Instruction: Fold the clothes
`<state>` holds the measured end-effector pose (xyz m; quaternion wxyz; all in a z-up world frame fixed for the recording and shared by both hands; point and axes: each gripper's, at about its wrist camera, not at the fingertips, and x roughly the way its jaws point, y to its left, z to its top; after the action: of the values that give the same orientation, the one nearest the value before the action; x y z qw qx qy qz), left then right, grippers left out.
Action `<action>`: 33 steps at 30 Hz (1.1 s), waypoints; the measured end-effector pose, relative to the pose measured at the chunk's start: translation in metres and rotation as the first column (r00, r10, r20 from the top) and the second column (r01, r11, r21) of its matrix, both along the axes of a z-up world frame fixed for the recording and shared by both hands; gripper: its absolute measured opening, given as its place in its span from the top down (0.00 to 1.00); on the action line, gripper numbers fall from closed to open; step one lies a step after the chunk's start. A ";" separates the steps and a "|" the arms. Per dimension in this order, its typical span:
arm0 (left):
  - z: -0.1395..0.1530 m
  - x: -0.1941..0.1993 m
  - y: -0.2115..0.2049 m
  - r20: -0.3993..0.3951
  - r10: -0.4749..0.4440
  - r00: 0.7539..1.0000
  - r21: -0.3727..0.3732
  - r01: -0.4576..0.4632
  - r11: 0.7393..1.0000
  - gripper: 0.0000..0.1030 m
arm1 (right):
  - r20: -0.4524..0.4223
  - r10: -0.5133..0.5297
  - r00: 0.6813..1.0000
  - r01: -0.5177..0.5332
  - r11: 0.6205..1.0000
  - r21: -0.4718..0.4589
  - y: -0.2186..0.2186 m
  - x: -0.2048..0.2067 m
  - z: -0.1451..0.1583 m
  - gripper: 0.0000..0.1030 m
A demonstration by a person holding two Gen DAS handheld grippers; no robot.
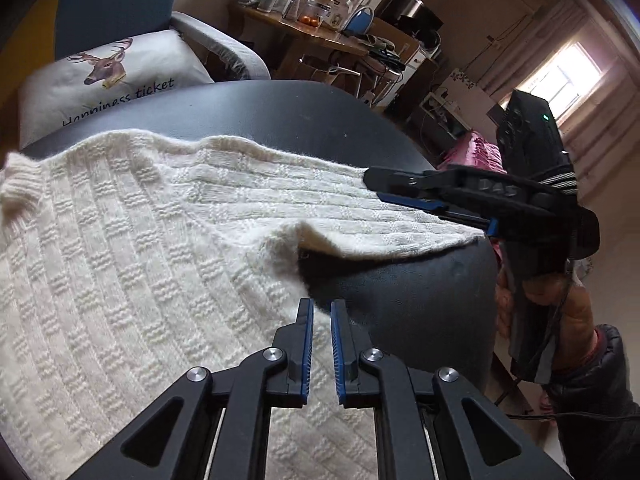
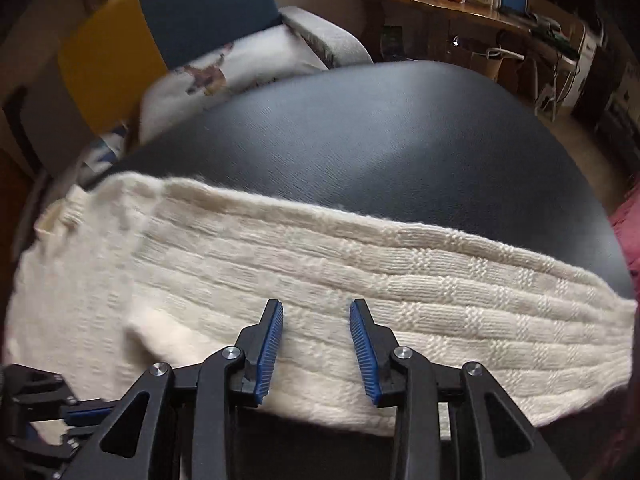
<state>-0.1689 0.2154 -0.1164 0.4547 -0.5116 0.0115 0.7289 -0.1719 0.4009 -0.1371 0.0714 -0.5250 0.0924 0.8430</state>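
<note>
A cream cable-knit sweater (image 1: 132, 232) is lying spread across the dark round bench (image 1: 304, 112), one sleeve (image 2: 440, 300) stretching toward the bench's edge. The left hand-held gripper (image 1: 319, 308) is hovering over the sweater's hem beside the sleeve, jaws nearly shut and gripping nothing. The right hand-held gripper (image 2: 316, 308) is hanging above the sleeve, jaws partly open with nothing between them. A deer-print cushion (image 1: 116, 76) is sitting beyond the bench.

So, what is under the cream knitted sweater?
The cream knitted sweater lies on a round black leather-like table. What is beneath its middle cannot be seen, because the knit covers it.
</note>
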 end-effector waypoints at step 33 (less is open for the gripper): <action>-0.043 -0.154 -0.077 -0.143 0.404 0.904 -0.199 -0.426 0.883 0.95 | -0.248 0.174 0.953 -0.212 0.968 -0.137 -0.049 -0.077 -0.019 0.86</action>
<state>-0.3233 0.1384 -0.1590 0.2259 -0.5144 0.0063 0.8273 -0.2488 0.3515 -0.1562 -0.0659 -0.4325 0.1168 0.8916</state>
